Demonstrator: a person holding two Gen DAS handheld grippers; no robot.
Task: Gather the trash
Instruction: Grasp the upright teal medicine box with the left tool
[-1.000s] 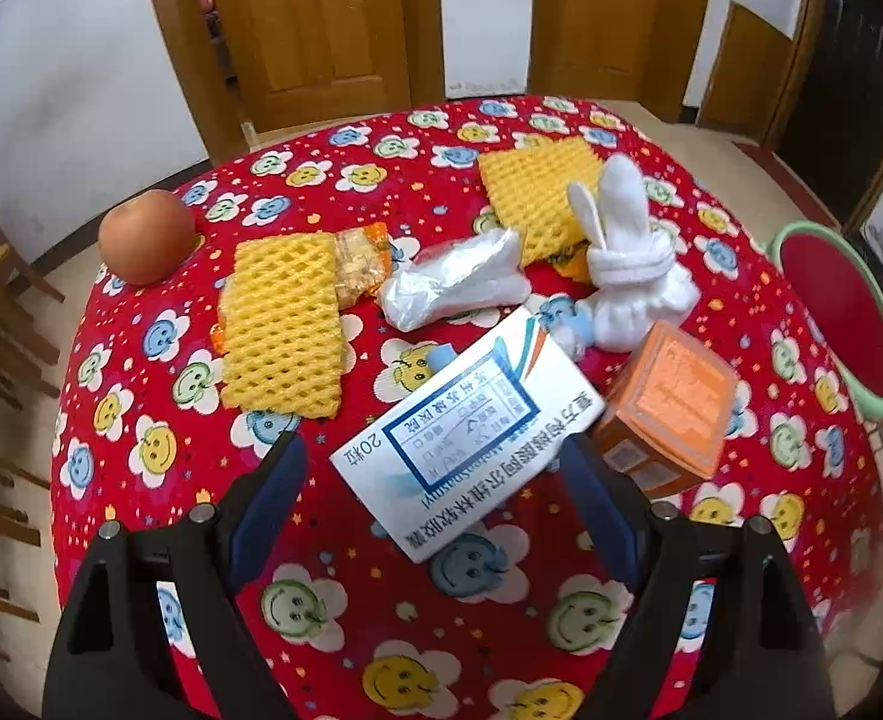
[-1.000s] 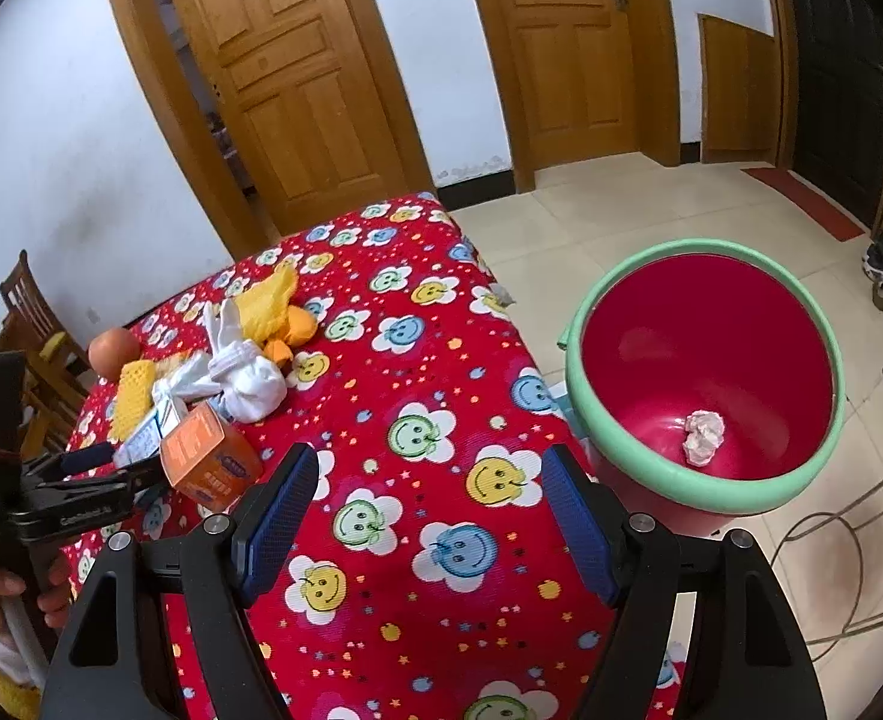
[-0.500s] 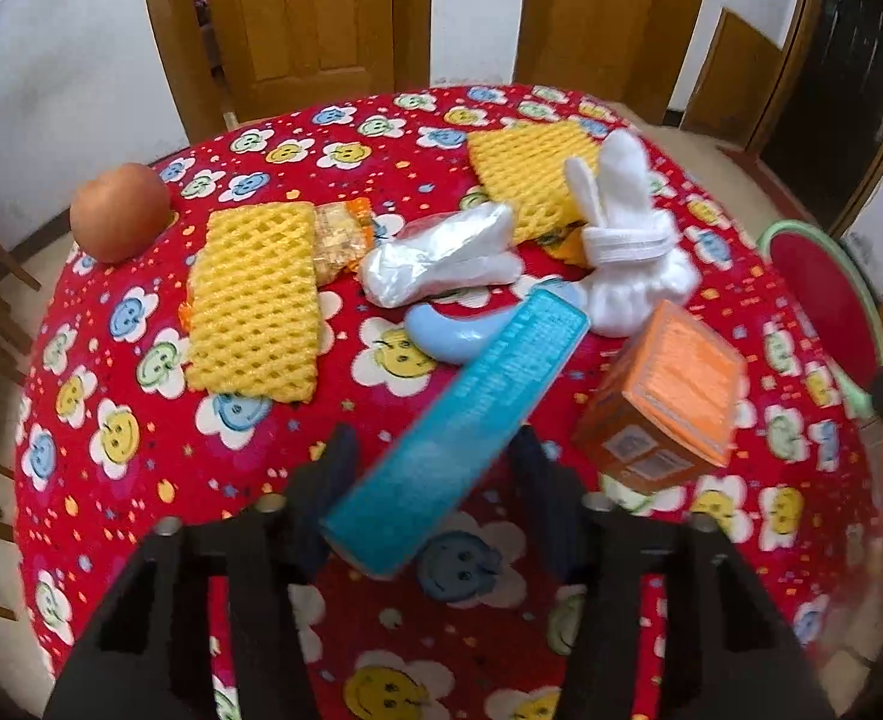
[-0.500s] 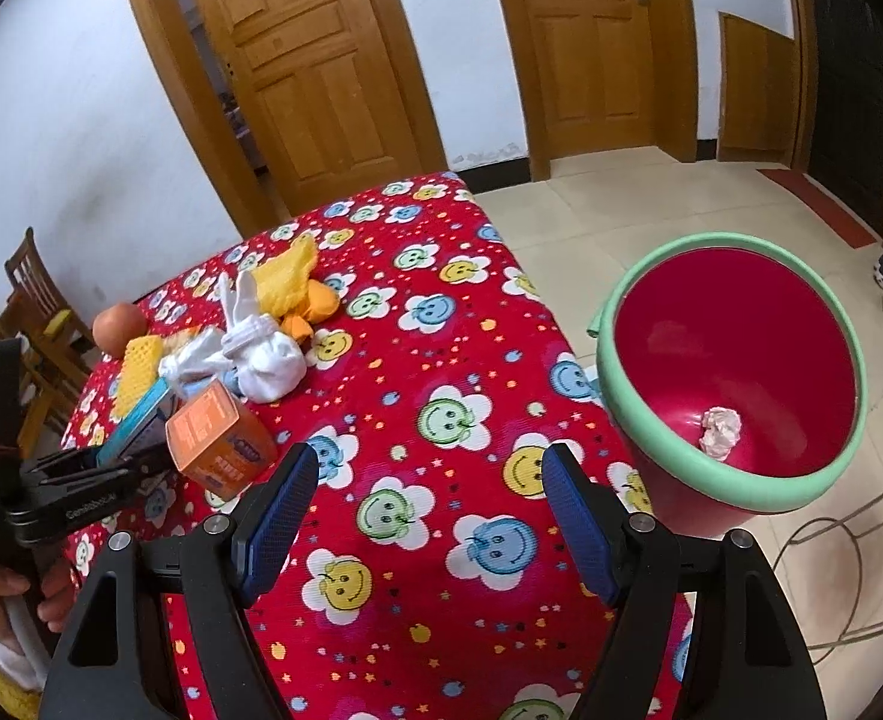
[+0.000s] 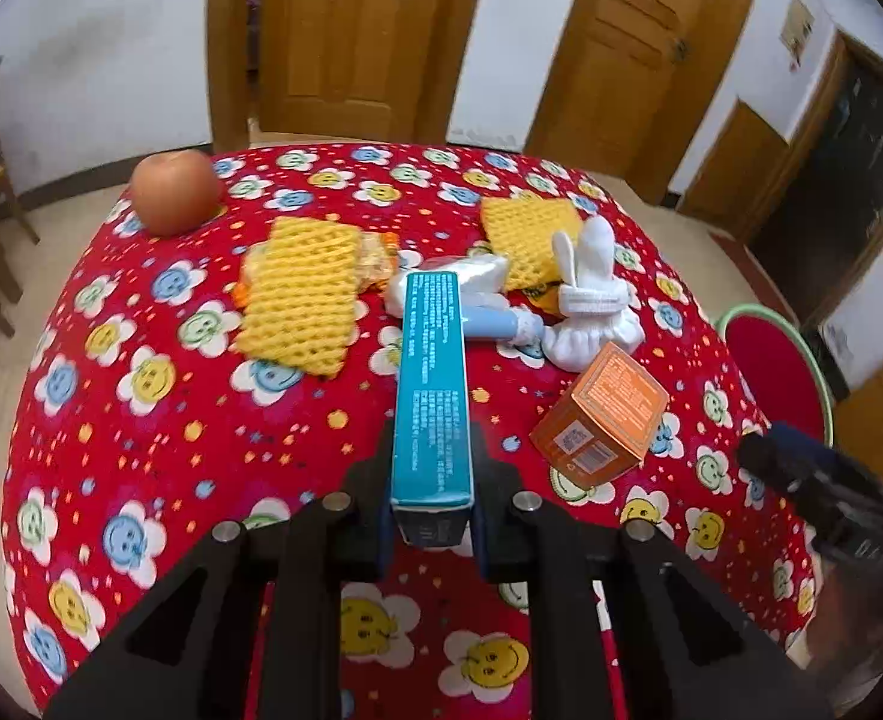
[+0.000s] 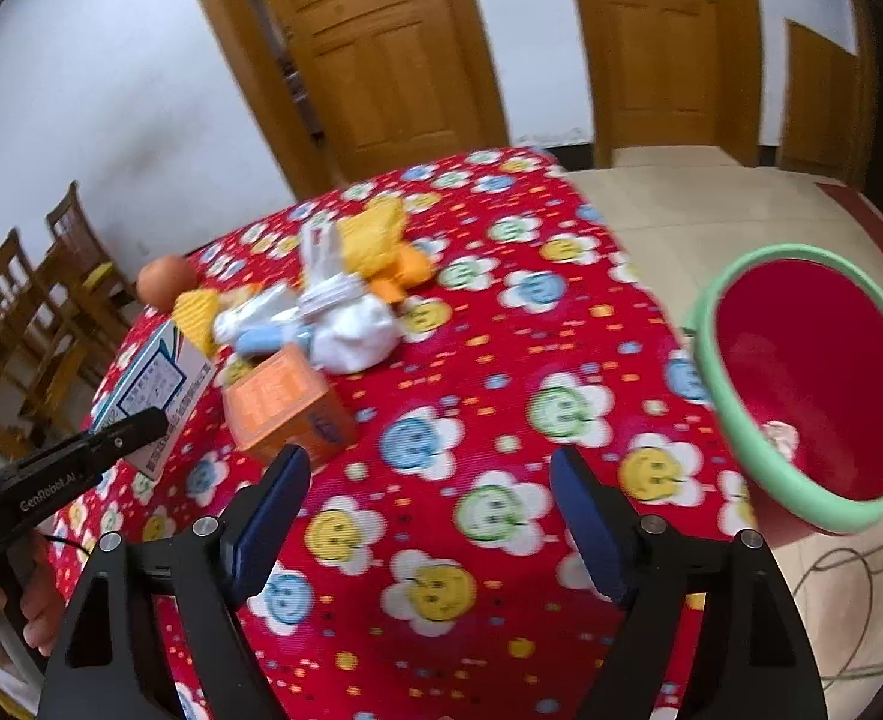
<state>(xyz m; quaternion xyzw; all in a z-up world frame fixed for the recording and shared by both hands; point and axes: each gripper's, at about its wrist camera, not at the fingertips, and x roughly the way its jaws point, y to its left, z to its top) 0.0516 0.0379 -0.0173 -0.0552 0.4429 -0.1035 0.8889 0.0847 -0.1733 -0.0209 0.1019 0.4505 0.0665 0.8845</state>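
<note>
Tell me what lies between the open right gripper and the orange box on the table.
Nothing: in the right wrist view the right gripper hangs open and the orange box sits just past its left finger, only bare tablecloth between.

The left gripper [image 5: 431,483] is now clamping the flat white-and-teal cardboard medicine box [image 5: 432,384], having closed from wide open a second ago. The box is turning from face-up to on edge, its teal side showing, raised off the red smiley-flower cloth surface [image 5: 159,420]. The right gripper [image 6: 426,531] is widening slightly, with nothing between its jaws, and drawing nearer the orange carton [image 6: 288,405].
</note>
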